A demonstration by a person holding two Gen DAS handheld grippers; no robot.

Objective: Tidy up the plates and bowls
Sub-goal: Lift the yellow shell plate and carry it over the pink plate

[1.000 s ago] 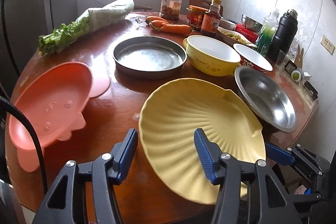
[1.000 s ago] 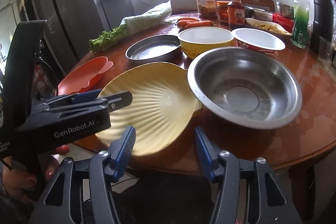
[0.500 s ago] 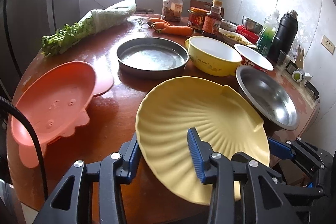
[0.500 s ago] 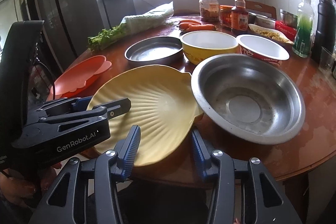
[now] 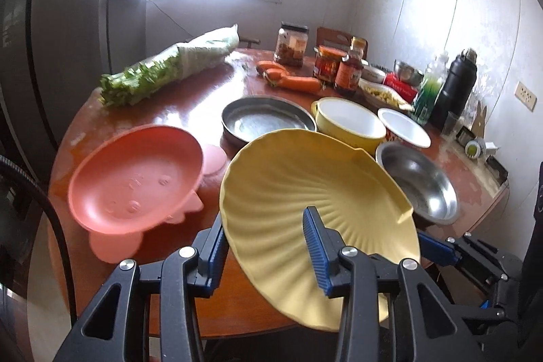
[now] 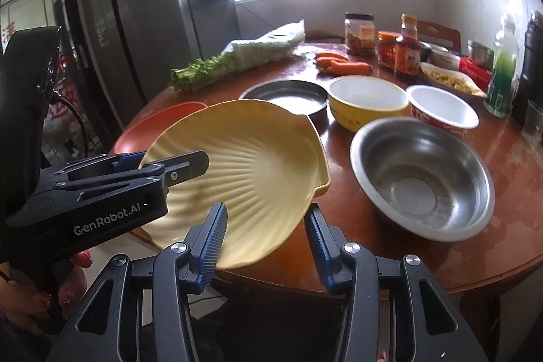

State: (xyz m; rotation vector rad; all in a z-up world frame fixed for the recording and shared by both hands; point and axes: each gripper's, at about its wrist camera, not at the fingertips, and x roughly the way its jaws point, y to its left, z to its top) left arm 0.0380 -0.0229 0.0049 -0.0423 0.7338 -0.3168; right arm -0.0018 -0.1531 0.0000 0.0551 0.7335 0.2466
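Observation:
A yellow shell-shaped plate (image 5: pixel 305 192) (image 6: pixel 244 165) is lifted off the round wooden table (image 5: pixel 163 114), tilted. My left gripper (image 5: pixel 264 240) is shut on its near rim, one finger above and one below; it also shows in the right wrist view (image 6: pixel 183 165). My right gripper (image 6: pixel 264 236) straddles the plate's other edge with its jaws apart. On the table sit an orange plate (image 5: pixel 135 178), a flat steel pan (image 5: pixel 268 121), a yellow bowl (image 5: pixel 349 121), a red-and-white bowl (image 5: pixel 404 128) and a steel bowl (image 5: pixel 420 182) (image 6: pixel 420 178).
At the table's back lie wrapped greens (image 5: pixel 169 70), carrots (image 5: pixel 292 80), jars and sauce bottles (image 5: pixel 346 70), a green bottle (image 5: pixel 427 90) and a black flask (image 5: pixel 454 87). A dark fridge (image 6: pixel 135 33) stands to the left. The table's near edge lies below the grippers.
The left gripper closed on the yellow plate's rim and lifted it off the table, tilting it. The right gripper moved in around the plate's other edge.

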